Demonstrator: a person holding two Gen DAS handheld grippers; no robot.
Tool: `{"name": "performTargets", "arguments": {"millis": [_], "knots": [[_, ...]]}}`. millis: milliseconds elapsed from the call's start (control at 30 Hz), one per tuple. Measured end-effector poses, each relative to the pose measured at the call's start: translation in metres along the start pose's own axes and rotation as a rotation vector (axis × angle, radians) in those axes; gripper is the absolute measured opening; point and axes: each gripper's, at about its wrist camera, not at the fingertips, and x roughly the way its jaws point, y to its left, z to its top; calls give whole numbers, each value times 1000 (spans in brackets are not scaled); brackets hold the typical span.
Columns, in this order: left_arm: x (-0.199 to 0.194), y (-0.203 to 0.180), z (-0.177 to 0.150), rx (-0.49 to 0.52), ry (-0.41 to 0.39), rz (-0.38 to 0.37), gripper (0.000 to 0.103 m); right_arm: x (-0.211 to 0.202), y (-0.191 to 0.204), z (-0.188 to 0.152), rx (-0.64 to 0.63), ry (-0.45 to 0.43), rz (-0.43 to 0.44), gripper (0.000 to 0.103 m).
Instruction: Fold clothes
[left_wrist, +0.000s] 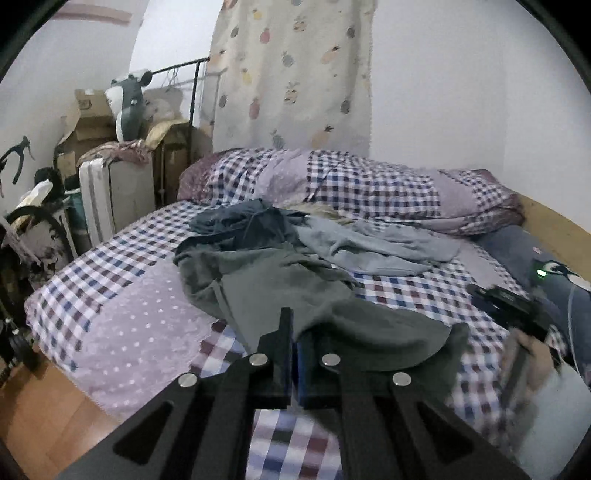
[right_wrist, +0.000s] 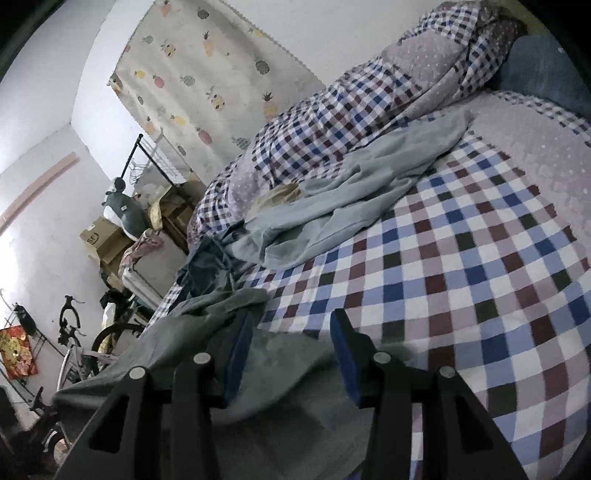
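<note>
Left gripper (left_wrist: 295, 328): jaws closed together on a fold of the green garment (left_wrist: 295, 295); the cloth drapes over the right-hand finger and runs away from the tips toward the middle of the bed (left_wrist: 122, 332).

Right gripper (right_wrist: 291, 325): jaws stand about half apart. The green garment (right_wrist: 280, 373) lies under and between the fingers; whether the pads press on it cannot be told. In the left wrist view this gripper (left_wrist: 517, 314) shows at the right edge, blurred, held in a hand (left_wrist: 532, 354).

Green garment: crumpled, on the near part of the checked bed cover, its near edge at both grippers.

Blue garment (left_wrist: 236, 221): dark, bunched, just beyond the green one and touching it.

Grey garment (left_wrist: 376, 247): pale, spread out beside the blue one, near the quilt, well apart from both grippers.

Quilt (left_wrist: 369, 184): checked, rolled along the far side of the bed by the wall.

Curtain (left_wrist: 295, 74): pineapple print, hanging above the quilt.

Boxes (left_wrist: 92, 122): stacked left of the bed, plush toy (left_wrist: 127, 107) on top.
</note>
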Motion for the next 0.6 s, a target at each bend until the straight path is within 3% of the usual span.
{"name": "performTargets", "arguments": {"millis": [233,467,600], "knots": [[-51,11,-36,-10,115,-4,0,2,-7,3,35,-5,-5,48],[-32,-9,-91,90,385,-18,0,16,4,-2,6,29,-3,48],[-25,-10,-101,86,446,10,3,26,13,-6,-17,52,1,47]]}}
